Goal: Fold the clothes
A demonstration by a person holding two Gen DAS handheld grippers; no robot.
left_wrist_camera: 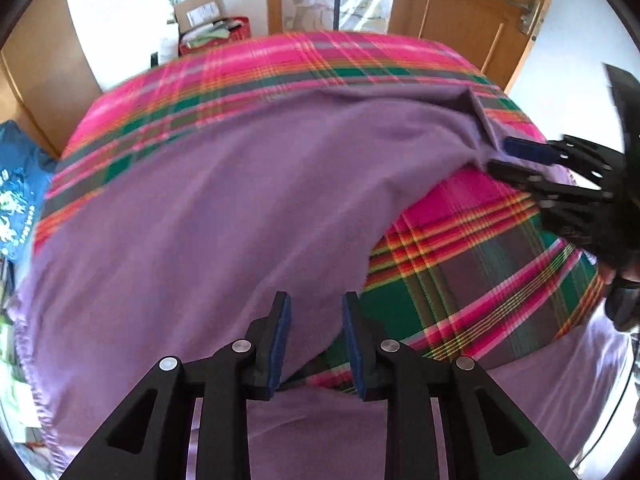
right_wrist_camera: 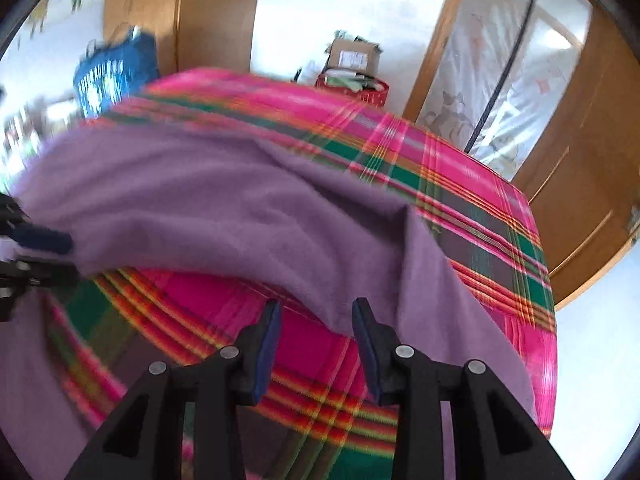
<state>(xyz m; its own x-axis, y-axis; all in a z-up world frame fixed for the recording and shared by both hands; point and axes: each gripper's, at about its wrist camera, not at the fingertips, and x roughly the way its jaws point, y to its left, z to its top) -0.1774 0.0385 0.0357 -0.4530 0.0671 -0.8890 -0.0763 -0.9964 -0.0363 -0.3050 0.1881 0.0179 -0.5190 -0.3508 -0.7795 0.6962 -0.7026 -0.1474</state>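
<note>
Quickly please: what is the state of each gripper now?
Left gripper: purple cloth between the jaws; gripped or not cannot be told.
Right gripper: open; cloth edge between the pads, not pressed.

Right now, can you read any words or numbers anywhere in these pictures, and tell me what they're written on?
No text can be read here.
Blue T-shirt: white and green print, too blurred and cut off to read.
Cardboard box: white shipping label, too small to read.
Purple garment and plaid bedcover: no writing shows.
</note>
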